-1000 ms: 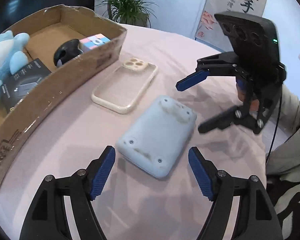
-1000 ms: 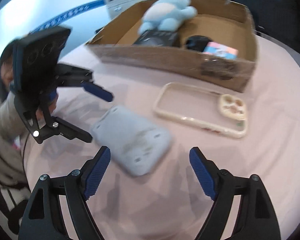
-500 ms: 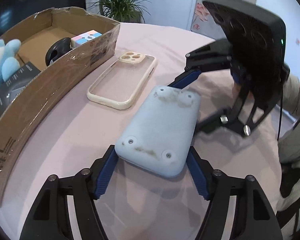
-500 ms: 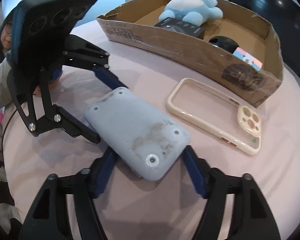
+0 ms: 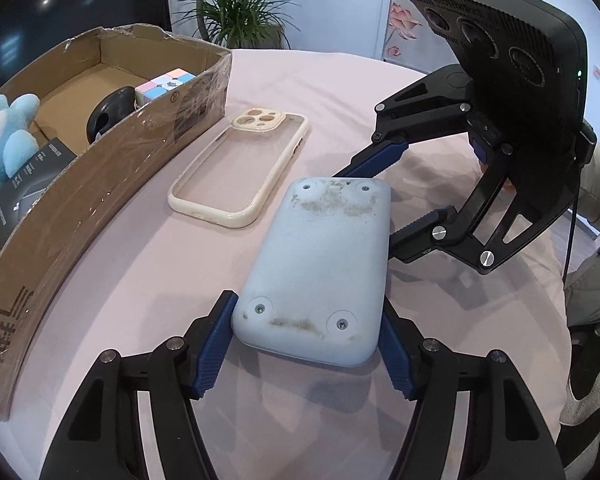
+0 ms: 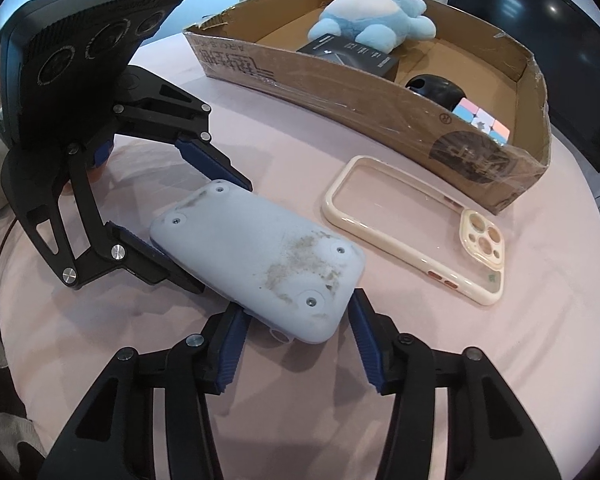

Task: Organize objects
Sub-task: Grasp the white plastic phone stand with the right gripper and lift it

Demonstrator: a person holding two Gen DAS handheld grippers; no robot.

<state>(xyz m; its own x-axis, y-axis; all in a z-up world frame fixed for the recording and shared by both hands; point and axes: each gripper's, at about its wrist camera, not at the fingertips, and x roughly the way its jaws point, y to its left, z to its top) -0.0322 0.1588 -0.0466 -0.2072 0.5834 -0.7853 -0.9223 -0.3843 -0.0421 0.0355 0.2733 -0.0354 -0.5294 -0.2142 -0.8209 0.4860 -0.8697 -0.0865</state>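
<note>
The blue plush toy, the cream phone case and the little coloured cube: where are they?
blue plush toy (image 6: 370, 10), right wrist view, on its back.
cream phone case (image 5: 240, 170), left wrist view, on its clear back panel.
coloured cube (image 5: 165, 84), left wrist view, on its top face.

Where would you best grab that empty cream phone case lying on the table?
Probably across the cream phone case, pinching its two long rails near the middle, coming from above. It lies flat and open side up; the middle avoids the camera bump, and neither gripper touches it.
</note>
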